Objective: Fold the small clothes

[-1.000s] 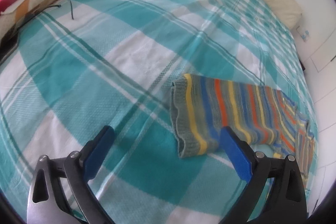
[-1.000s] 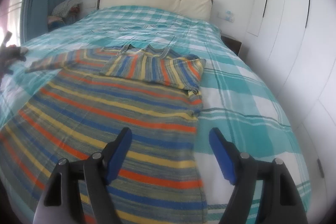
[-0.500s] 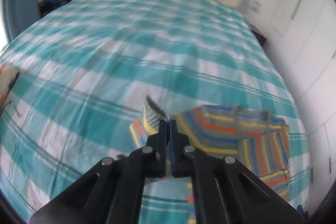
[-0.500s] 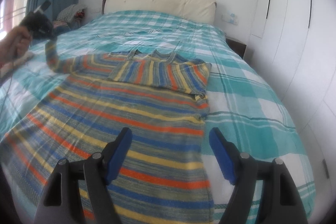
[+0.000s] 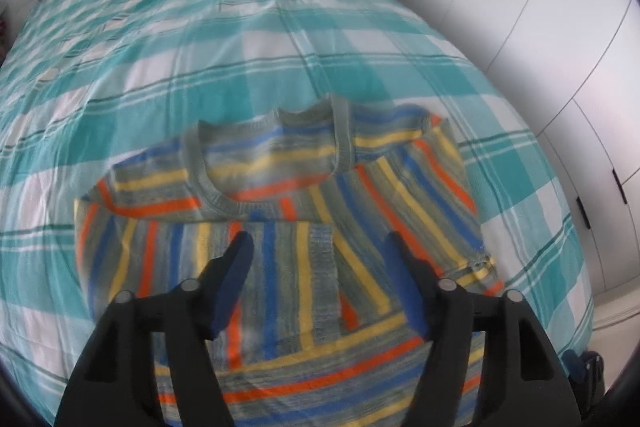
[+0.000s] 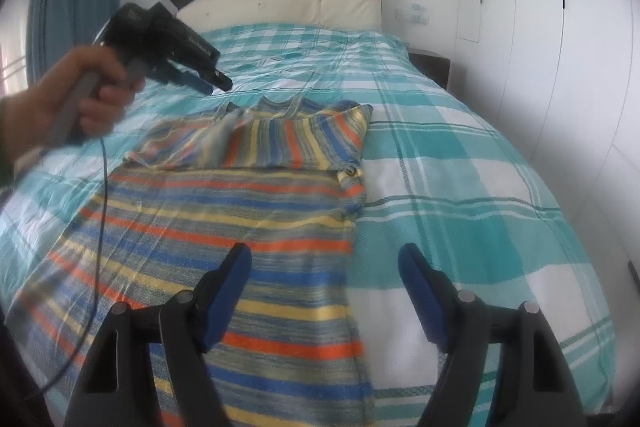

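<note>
Lying flat on the teal-and-white checked bedspread (image 6: 460,155), the knitted sweater (image 6: 248,227) shows soft ribbing at the neck and bands of orange, yellow, blue and grey. Both sleeves (image 5: 400,195) appear folded across the chest, though blur in the left wrist view makes their edges uncertain. The left gripper (image 5: 320,247) hovers above the folded sleeves, its blue-padded fingers (image 5: 234,275) having just been opening, nothing between them. The right gripper (image 6: 324,259) hangs parted over the sweater's lower right edge, its fingers gripping nothing. A hand (image 6: 86,95) carries the left tool.
</note>
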Demonstrator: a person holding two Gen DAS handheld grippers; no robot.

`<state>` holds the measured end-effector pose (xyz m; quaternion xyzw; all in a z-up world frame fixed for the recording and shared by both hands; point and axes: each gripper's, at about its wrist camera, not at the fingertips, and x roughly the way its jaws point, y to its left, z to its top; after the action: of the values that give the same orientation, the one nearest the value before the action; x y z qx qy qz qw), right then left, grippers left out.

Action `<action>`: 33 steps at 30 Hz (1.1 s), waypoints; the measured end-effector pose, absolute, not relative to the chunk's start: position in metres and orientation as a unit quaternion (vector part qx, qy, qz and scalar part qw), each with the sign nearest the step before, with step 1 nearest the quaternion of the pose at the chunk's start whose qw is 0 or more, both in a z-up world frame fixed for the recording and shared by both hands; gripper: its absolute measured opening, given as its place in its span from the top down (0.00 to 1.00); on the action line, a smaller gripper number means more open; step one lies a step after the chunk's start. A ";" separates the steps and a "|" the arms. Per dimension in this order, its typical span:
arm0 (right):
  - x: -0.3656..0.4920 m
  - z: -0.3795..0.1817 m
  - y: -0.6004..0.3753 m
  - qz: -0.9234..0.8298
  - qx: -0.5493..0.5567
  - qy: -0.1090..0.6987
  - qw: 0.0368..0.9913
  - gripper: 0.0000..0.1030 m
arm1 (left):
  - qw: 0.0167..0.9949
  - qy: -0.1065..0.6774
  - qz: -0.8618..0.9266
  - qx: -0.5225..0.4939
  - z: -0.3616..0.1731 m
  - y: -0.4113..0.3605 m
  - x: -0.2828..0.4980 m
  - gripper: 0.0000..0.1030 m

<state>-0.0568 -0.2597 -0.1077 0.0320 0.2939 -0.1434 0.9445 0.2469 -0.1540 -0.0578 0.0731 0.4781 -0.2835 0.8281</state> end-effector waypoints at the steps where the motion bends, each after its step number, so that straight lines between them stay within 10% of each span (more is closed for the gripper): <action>1: -0.058 -0.107 -0.264 -0.145 0.040 0.292 0.944 0.27 | 0.830 0.474 -0.285 0.071 -0.056 -0.148 0.245 0.26; 20: 0.104 -0.084 -0.287 0.109 0.329 0.374 0.860 0.28 | 0.891 0.453 -0.033 0.020 -0.141 0.128 0.186 0.10; 29: 0.251 -0.155 -0.301 0.044 0.366 0.461 0.807 0.59 | 0.907 0.419 -0.048 0.015 -0.139 0.126 0.181 0.06; 31: 0.261 -0.152 -0.295 0.044 0.338 0.466 0.817 0.97 | 0.906 0.419 -0.050 0.029 -0.140 0.119 0.183 0.06; 33: 0.259 -0.136 -0.290 0.026 0.300 0.452 0.840 0.97 | 0.906 0.419 -0.052 0.035 -0.140 0.115 0.182 0.06</action>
<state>0.2595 -0.2896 -0.1362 0.2999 0.4519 0.0265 0.8397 0.1816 0.1153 -0.1404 0.0352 0.4191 -0.0524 0.9057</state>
